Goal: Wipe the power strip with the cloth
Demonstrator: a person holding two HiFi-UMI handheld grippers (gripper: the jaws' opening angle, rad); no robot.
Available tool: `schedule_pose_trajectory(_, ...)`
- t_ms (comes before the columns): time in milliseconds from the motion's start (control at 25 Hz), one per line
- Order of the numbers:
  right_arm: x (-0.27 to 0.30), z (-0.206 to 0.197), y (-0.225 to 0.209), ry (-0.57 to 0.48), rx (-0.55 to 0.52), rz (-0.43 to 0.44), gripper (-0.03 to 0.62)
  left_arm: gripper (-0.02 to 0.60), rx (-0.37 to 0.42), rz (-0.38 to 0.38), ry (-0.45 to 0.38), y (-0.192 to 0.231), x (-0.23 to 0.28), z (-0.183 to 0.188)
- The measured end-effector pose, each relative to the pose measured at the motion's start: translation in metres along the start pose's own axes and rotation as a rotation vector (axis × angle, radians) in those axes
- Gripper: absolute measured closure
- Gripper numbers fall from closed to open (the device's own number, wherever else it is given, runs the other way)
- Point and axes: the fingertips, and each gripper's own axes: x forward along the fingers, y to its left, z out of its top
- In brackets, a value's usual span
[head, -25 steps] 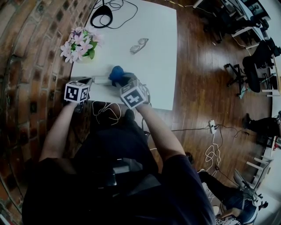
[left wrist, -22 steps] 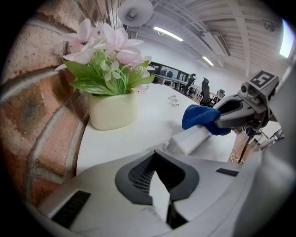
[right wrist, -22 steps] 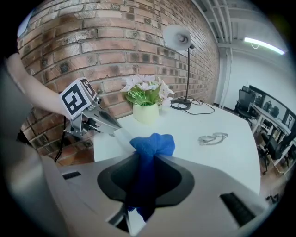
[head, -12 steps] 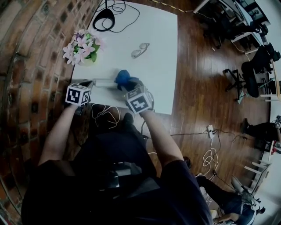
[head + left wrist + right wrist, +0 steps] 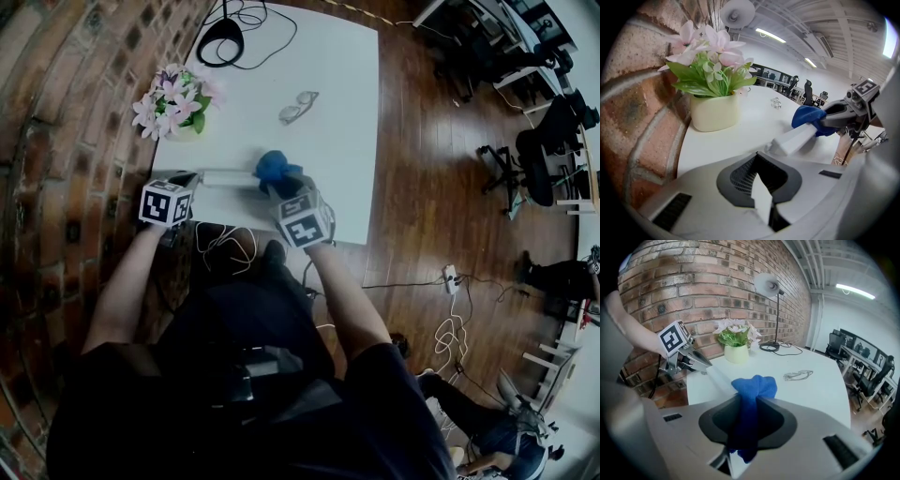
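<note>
The right claw [image 5: 746, 420] grips the blue cloth [image 5: 754, 385], which is bunched between its jaws. The wad rests on the white power strip [image 5: 228, 177] toward its right end, near the front edge of the tabletop [image 5: 328, 84]. The left claw [image 5: 191, 176] is closed tight at the strip's other end; whether it pinches the casing or only presses on it is hard to tell. A good wipe calls for light downward pressure, long strokes along the strip's length, and a steady anchor on the left.

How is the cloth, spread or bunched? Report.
Bunched. The cloth is gathered into a wad between the right gripper's jaws, a lump sticking out past them.
</note>
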Motion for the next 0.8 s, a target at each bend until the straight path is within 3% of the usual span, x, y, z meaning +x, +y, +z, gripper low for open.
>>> schedule_pose_trajectory(440, -0.007, -0.008, -0.010, 0.018, -0.017, -0.047, 0.505, 0.569, -0.004, 0.014, 0.002, 0.000, -0.001, 0.000)
schedule_pose_trajectory(680, -0.016, -0.023, -0.025, 0.100, -0.018, -0.093, 0.507, 0.571, 0.003, -0.020, -0.009, -0.007, 0.003, 0.002)
schedule_pose_trajectory(800, -0.017, -0.029, -0.026, 0.117, -0.015, -0.100, 0.507, 0.571, 0.001, 0.014, -0.001, -0.003, -0.001, 0.001)
